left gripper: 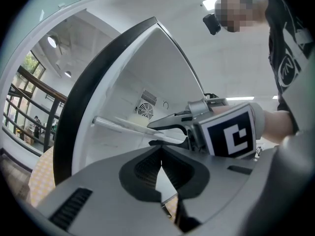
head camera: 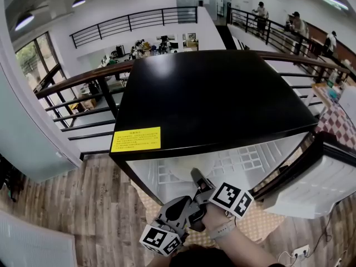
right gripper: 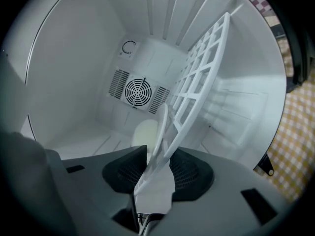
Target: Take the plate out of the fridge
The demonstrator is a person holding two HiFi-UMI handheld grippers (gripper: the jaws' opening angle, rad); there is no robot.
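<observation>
The black-topped mini fridge (head camera: pixel 211 93) stands with its door (head camera: pixel 311 182) swung out to the right. My right gripper (head camera: pixel 196 174) reaches into the white cavity. In the right gripper view a thin white plate (right gripper: pixel 158 127) runs edge-on between the pads, beside the white wire shelf (right gripper: pixel 202 73). My right gripper (right gripper: pixel 156 154) is shut on the plate's rim. From the left gripper view the right gripper (left gripper: pixel 150 134) has one jaw above and one below the plate (left gripper: pixel 123 126). My left gripper (left gripper: pixel 161 154) hangs just outside the opening, shut and holding nothing; it also shows in the head view (head camera: pixel 186 206).
A round fan vent (right gripper: pixel 138 92) sits on the fridge's back wall, with a pale oval shape (right gripper: pixel 142 134) low in front of it. A yellow checked mat (head camera: pixel 261 227) lies under the fridge on the wood floor. A dark railing (head camera: pixel 72 82) runs behind it.
</observation>
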